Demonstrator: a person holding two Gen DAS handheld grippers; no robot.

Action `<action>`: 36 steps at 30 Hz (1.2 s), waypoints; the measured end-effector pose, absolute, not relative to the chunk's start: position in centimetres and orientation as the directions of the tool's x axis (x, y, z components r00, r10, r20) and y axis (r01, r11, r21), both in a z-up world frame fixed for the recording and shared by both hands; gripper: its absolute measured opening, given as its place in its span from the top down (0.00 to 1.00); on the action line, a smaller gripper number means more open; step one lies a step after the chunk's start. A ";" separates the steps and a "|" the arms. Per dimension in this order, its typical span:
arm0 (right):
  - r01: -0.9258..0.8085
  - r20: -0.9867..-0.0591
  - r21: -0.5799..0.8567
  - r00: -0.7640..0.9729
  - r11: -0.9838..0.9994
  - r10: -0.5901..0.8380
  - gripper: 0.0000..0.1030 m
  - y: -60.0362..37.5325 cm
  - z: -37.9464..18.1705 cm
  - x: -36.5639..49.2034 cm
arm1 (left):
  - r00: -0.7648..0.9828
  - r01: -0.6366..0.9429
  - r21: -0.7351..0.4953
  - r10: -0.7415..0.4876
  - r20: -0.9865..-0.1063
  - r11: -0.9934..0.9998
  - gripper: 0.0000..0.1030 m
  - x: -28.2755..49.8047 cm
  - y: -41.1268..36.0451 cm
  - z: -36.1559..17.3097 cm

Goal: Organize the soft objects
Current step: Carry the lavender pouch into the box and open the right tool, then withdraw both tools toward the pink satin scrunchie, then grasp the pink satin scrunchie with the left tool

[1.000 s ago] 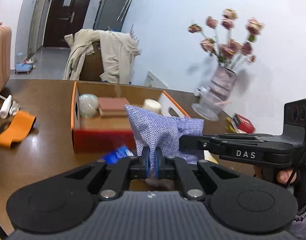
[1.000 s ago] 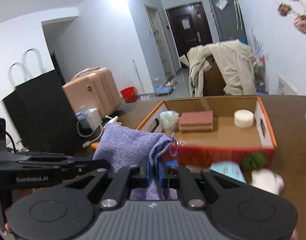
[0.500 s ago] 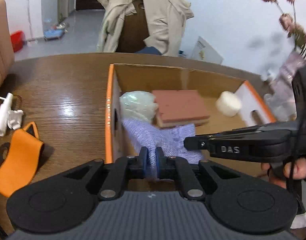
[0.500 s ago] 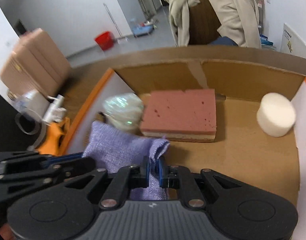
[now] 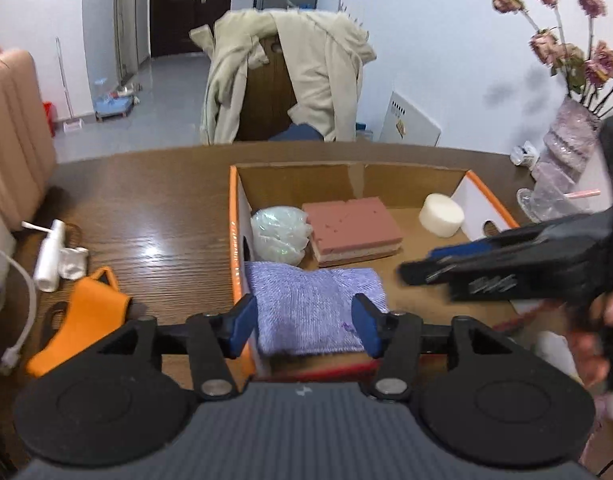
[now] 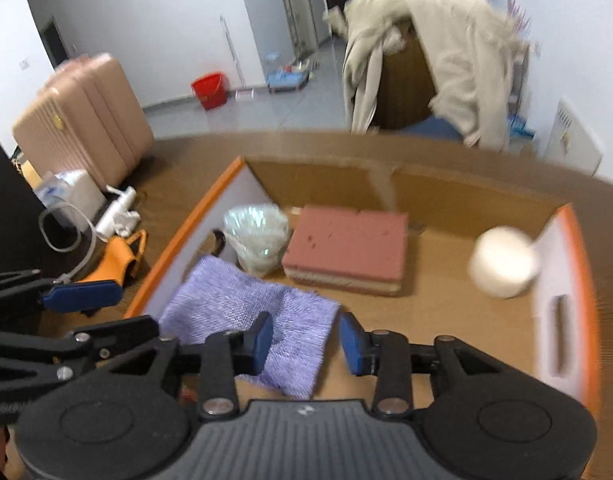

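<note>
We see a dark wooden table in a room with white walls and a grey tiled floor. At its far side a chair carries a beige coat. Far off stands a dark door. To the left we find a pink suitcase and a red bucket; dried flowers in a vase sit right.
</note>
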State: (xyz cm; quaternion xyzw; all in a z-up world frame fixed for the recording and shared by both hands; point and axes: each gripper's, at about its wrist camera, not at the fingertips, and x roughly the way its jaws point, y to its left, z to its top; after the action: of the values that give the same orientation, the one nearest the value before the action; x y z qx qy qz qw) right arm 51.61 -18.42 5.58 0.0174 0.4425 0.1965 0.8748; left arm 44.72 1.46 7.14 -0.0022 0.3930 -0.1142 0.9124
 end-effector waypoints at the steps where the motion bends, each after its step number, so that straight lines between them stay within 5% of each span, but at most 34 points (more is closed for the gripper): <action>1: -0.326 -0.754 0.190 0.556 0.926 0.350 0.59 -19.3 7.0 50.3 | 0.676 0.210 -0.081 -0.204 -0.708 0.974 0.39 43.7 1.5 8.0; 15: -0.281 -0.601 0.107 0.746 0.954 0.288 0.31 -29.8 14.4 31.0 | 0.801 0.169 -0.010 -0.143 -0.582 0.986 0.09 27.8 -0.5 13.2; 27: -0.255 -0.460 0.027 0.855 0.967 0.238 0.16 -31.9 6.8 12.6 | 0.915 0.100 -0.044 -0.109 -0.388 0.994 0.00 12.3 -4.5 4.9; 36: -0.247 -0.509 0.066 0.825 0.967 0.246 0.16 -33.6 0.2 9.8 | 0.854 0.191 -0.058 -0.195 -0.481 0.980 0.00 12.0 -8.3 0.8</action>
State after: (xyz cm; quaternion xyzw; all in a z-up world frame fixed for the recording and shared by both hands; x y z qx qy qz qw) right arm 9.78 -33.58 0.24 -0.0013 0.2660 0.1290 0.9553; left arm 12.05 -8.33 0.79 -0.0042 0.2504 -0.1003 0.9629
